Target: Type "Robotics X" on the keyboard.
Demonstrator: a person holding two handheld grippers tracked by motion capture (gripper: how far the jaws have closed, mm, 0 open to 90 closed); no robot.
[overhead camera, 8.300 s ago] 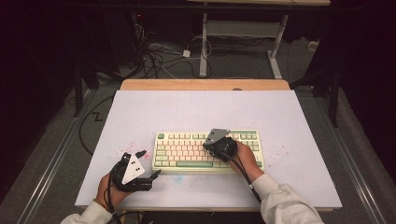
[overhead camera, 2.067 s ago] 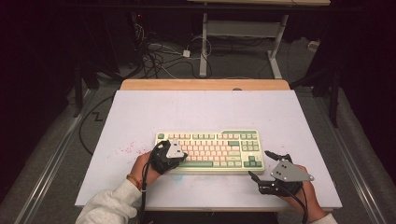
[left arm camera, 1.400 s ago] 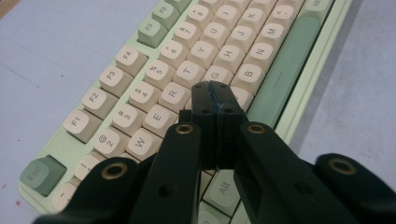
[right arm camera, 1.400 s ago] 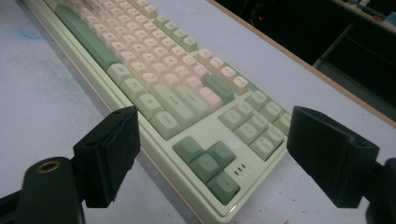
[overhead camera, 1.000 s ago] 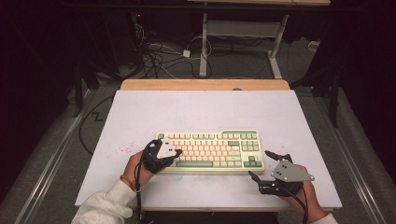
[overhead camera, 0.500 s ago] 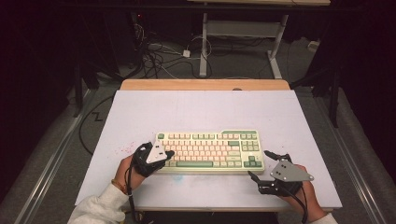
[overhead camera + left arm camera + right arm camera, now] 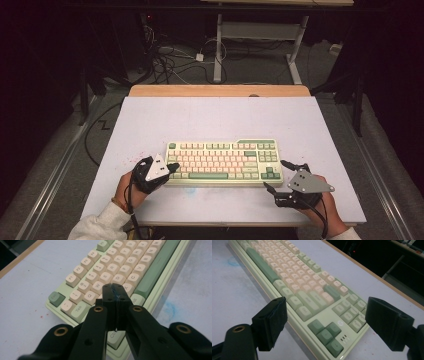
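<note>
The left gripper (image 7: pixel 115 291) is pinched closed and empty so its tip can poke keys on the keyboard (image 7: pixel 225 161) just beneath it, while the right gripper (image 7: pixel 280 175) waits gaping, empty, beside the keyboard's near corner on the worktop (image 7: pixel 215 115)

The keyboard (image 7: pixel 223 163) looks like smooth plastic: a pale green case with a slight sheen and matt cream, pink and green keycaps. Beneath it the worktop (image 7: pixel 220 117) is a matt, pale lilac sheet, speckled red and smudged blue near the keyboard's front edge; its far edge shows bare light wood. The left gripper (image 7: pixel 115 290) is matt black plastic with brass-coloured eyelets, a grey plate on top.
</note>
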